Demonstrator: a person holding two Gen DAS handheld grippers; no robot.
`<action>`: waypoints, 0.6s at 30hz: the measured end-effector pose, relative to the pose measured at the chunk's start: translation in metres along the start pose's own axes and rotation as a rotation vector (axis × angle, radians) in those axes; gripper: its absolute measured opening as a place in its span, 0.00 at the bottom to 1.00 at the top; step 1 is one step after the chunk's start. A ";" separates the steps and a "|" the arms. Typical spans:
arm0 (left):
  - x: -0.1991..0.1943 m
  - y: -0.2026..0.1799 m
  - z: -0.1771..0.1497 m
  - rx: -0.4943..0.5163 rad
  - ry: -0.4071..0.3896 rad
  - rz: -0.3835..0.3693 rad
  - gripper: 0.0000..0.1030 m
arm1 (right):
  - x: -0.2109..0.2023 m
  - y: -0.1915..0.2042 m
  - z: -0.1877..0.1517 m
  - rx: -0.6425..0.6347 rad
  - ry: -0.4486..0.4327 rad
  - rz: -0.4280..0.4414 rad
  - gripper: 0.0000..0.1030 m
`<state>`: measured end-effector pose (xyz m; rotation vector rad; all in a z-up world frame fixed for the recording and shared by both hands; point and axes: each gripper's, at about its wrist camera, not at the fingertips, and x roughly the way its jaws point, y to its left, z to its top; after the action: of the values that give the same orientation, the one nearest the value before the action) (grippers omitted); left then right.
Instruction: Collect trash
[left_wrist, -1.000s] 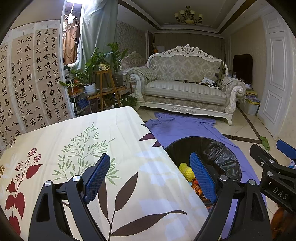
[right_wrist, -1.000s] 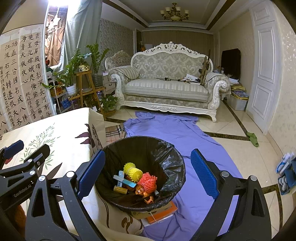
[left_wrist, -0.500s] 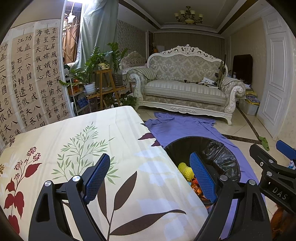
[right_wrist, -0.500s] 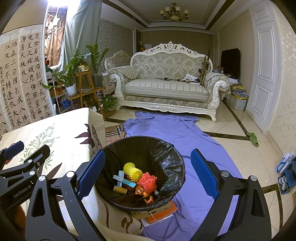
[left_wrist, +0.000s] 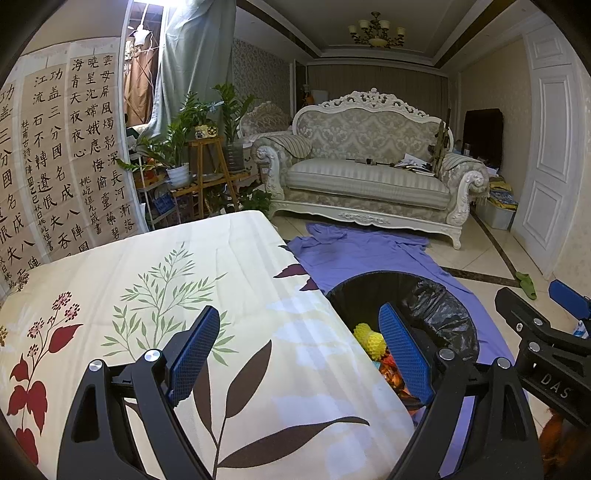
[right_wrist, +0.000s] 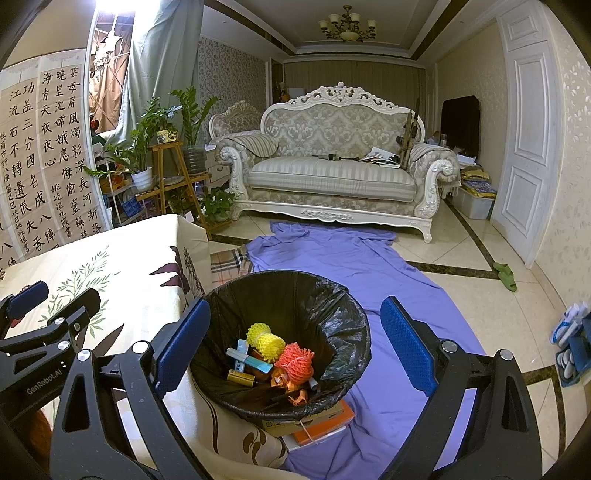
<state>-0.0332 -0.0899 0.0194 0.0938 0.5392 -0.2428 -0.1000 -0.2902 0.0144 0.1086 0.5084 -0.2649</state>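
Note:
A trash bin (right_wrist: 332, 306) lined with a black bag stands on the floor beside the table. Inside lie a yellow foam net (right_wrist: 266, 341), an orange foam net (right_wrist: 297, 363), a blue-white wrapper (right_wrist: 249, 362) and other small scraps. My right gripper (right_wrist: 295, 343) hovers open above the bin with nothing between its blue pads. My left gripper (left_wrist: 299, 354) is open over the table's right edge, empty; the bin (left_wrist: 443, 306) shows past its right finger, with the yellow net (left_wrist: 369, 339) peeking out. The right gripper's finger (left_wrist: 532, 328) shows at the far right of the left wrist view.
The table carries a cream floral cloth (left_wrist: 147, 295). A purple sheet (right_wrist: 351, 258) covers the floor up to a white sofa (right_wrist: 332, 173). The bin rests on a box and orange book (right_wrist: 321, 424). Plants (right_wrist: 147, 147) stand left; green slippers (right_wrist: 506, 275) lie near the door.

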 end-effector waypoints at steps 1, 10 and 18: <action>0.000 0.001 0.000 -0.001 0.000 0.001 0.83 | 0.000 0.000 0.000 0.001 -0.001 0.000 0.89; 0.000 -0.001 0.001 -0.003 0.000 0.000 0.83 | 0.000 -0.001 0.000 0.000 0.001 0.000 0.89; 0.000 -0.002 0.000 0.000 -0.001 -0.002 0.83 | 0.000 0.000 -0.001 0.000 0.001 0.000 0.89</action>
<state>-0.0341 -0.0922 0.0190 0.0929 0.5389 -0.2446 -0.1000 -0.2905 0.0136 0.1092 0.5089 -0.2650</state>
